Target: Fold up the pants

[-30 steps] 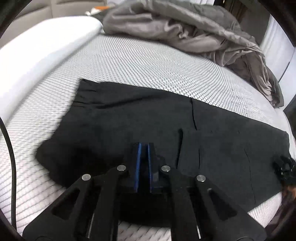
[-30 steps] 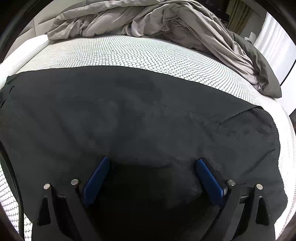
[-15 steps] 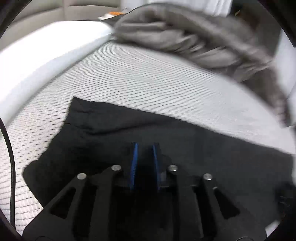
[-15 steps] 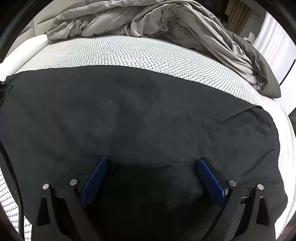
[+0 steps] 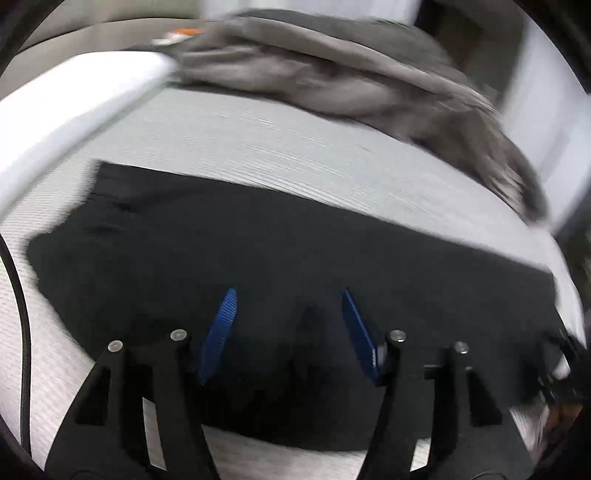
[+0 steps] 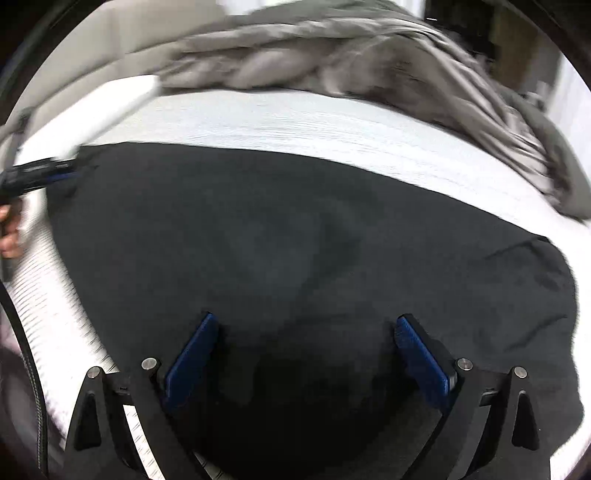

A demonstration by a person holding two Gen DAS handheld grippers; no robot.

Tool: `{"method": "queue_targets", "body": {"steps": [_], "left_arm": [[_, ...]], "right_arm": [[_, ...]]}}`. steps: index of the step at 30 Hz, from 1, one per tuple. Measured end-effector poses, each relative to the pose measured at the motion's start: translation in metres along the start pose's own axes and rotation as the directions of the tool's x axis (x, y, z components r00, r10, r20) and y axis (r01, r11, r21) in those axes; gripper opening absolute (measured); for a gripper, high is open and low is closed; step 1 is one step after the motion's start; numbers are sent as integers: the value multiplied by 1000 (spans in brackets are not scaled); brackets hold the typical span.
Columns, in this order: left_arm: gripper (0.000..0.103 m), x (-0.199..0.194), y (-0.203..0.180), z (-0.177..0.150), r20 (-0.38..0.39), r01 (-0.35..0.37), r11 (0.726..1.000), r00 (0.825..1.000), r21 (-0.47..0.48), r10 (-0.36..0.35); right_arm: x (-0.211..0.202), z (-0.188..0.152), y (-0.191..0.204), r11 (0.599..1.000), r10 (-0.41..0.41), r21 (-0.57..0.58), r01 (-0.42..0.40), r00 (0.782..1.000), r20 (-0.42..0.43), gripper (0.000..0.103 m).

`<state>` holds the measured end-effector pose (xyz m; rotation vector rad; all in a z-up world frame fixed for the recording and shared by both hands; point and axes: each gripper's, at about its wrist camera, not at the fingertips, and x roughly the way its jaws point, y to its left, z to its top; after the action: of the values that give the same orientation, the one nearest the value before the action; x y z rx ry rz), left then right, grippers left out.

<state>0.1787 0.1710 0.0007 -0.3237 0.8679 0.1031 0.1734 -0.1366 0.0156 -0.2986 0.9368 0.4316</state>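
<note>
Pants [image 5: 280,258] flat beneath open jaws

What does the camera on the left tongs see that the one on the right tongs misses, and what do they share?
Only the left view shows the left tongs from behind, jaws opening with no cloth pinched, plus something orange, blurred. Only the right view shows the wide-open right tongs and a person's hand at its left edge. Both show the black fabric pants, the white patterned mattress and the rumpled grey bedding.

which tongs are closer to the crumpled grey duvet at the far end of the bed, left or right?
Can't tell. Both the left tongs and right tongs hover over the black pants, with a strip of bare mattress before the duvet.
</note>
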Motion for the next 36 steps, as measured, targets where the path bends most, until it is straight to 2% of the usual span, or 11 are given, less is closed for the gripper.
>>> {"method": "queue_targets", "body": {"steps": [3, 6, 10, 13, 18, 21, 24, 29, 32, 34, 36], "left_arm": [[66, 13, -69, -18, -71, 99, 990, 993, 98, -92], [66, 32, -115, -33, -128, 90, 975, 990, 201, -65], [67, 38, -146, -40, -106, 41, 964, 994, 263, -13], [67, 36, -149, -37, -102, 44, 974, 995, 222, -21], [78, 24, -168, -27, -81, 126, 969, 991, 214, -111], [81, 20, -204, -42, -116, 176, 926, 983, 334, -145], [81, 29, -239, -64, -206, 230, 865, 967, 445, -151], [93, 45, -266, -94, -255, 201, 830, 964, 520, -74], [97, 47, -266, -95, -264, 204, 842, 962, 500, -77], [97, 46, -265, -95, -263, 212, 843, 961, 494, -88], [97, 42, -262, -95, -259, 222, 844, 960, 488, -102]], "right_arm": [[-1, -18, -21, 997, -81, -10, 80, 996, -49, 99], [-8, -50, -78, 974, -193, 101, 203, 976, -103, 98], [-34, -105, -168, 856, -342, 355, 376, 926, -157, 98], [-51, -125, -197, 835, -229, 498, 236, 970, -77, 97], [-94, -136, -212, 797, -207, 585, 150, 978, 33, 98], [-98, -155, -237, 743, -219, 648, 166, 976, 0, 98], [-92, -179, -262, 644, -113, 764, 24, 991, 64, 97], [-87, -196, -287, 486, 9, 818, -306, 938, 346, 96], [-73, -189, -291, 446, 15, 815, -370, 914, 406, 95], [-67, -183, -290, 454, -46, 831, -321, 923, 381, 85], [-64, -179, -292, 449, -97, 849, -279, 929, 357, 55]]}}
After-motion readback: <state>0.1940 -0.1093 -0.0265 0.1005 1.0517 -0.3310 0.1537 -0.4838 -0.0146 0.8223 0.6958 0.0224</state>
